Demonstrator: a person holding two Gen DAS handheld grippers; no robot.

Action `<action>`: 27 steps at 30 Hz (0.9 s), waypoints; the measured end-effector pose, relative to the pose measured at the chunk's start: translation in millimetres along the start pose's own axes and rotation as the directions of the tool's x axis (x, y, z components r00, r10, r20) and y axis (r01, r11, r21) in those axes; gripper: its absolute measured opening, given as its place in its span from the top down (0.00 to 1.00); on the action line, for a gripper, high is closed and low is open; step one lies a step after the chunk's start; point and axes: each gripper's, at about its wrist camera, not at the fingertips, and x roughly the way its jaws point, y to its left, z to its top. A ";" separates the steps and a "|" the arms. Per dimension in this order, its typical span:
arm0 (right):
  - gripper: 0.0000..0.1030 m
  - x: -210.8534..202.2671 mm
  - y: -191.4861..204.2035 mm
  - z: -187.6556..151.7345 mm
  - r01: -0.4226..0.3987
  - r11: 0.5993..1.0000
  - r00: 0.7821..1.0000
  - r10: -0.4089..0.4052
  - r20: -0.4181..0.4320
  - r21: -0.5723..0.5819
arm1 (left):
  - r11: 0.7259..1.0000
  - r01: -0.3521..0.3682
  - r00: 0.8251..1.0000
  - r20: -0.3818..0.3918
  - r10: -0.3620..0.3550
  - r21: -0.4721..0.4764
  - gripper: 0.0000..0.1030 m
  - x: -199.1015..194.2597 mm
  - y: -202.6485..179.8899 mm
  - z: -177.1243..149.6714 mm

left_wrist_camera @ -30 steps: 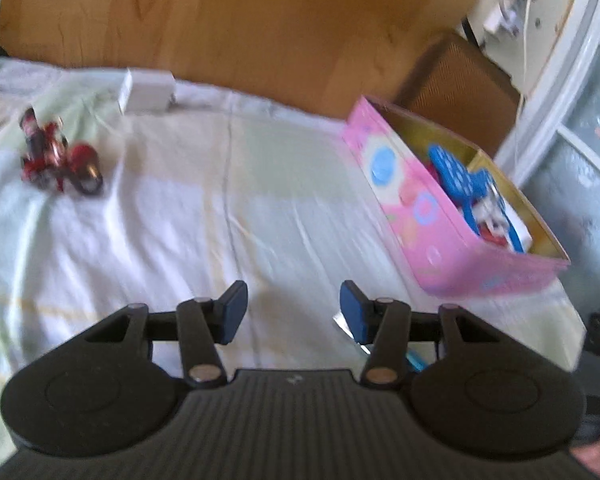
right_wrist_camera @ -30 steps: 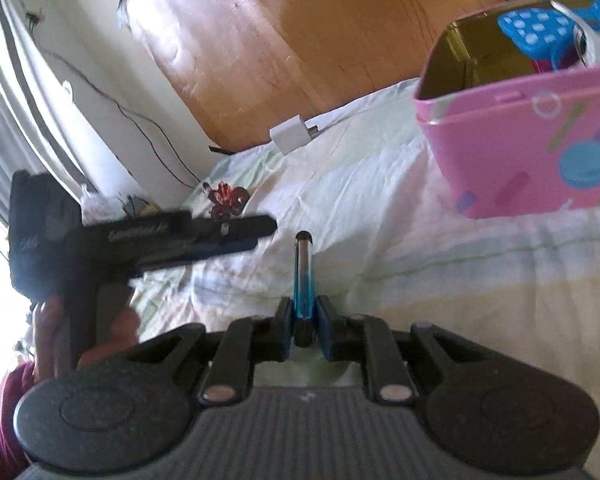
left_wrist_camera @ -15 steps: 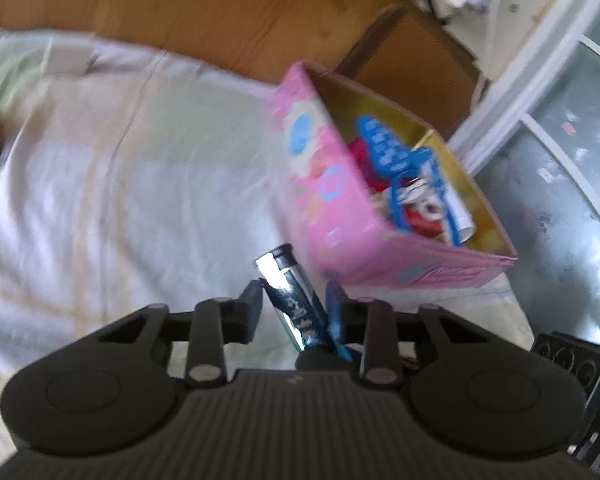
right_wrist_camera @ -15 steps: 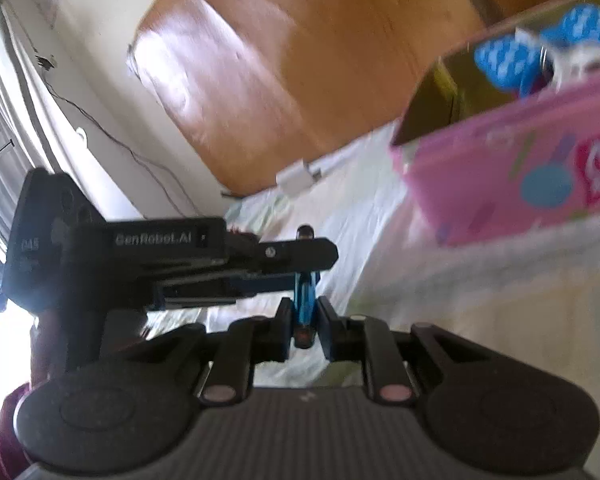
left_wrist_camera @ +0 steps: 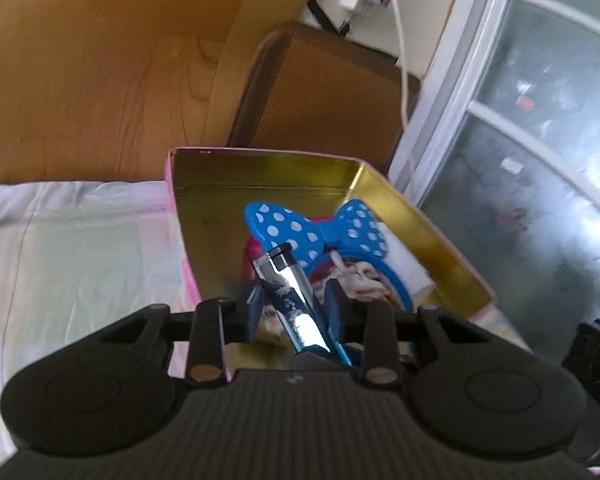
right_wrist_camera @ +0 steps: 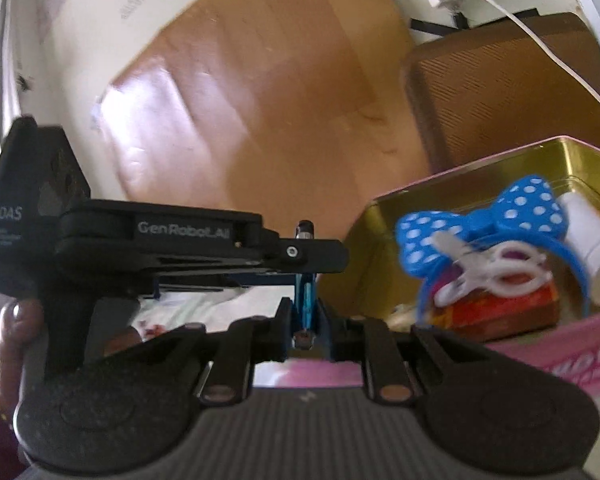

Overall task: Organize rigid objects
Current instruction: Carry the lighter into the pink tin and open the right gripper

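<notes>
Lighter (left_wrist_camera: 290, 294) is hanging over the pink tin (left_wrist_camera: 424, 216), gripped by both claws; each should be releasing it low above the bow (left_wrist_camera: 320, 232).

Left wrist view: close above open pink tin box with gold lining (left_wrist_camera: 440, 236), facing down. Right wrist view: beside it, near-level. Both share box (right_wrist_camera: 388, 240) interior.

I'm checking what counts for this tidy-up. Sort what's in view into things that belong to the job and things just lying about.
Part of the job:
- blue lighter, held by both the left gripper and the right gripper
- pink tin
- blue spotted bow headband in the tin
- white clip in the tin

Just lying about:
- brown chair
- white cable
- bedsheet
</notes>
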 end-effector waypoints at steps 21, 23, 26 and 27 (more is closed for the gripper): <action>0.66 -42.1 1.9 -22.0 0.150 0.989 0.984 -0.148 0.100 -0.016 | 0.949 -0.269 0.963 0.067 0.261 0.164 0.64 -5.5 -29.3 -11.8; 0.66 -54.0 5.2 -25.3 0.163 0.987 0.981 -0.161 0.112 -0.012 | 0.942 -0.286 0.958 0.076 0.277 0.175 0.64 -14.5 -32.6 -16.7; 0.66 -68.6 7.8 -28.4 0.178 0.984 0.977 -0.177 0.116 -0.002 | 0.940 -0.292 0.956 0.076 0.283 0.174 0.64 -25.6 -33.8 -22.8; 0.66 -68.0 7.5 -27.1 0.183 0.983 0.976 -0.182 0.117 0.005 | 0.939 -0.296 0.955 0.077 0.286 0.174 0.64 -27.1 -34.0 -23.9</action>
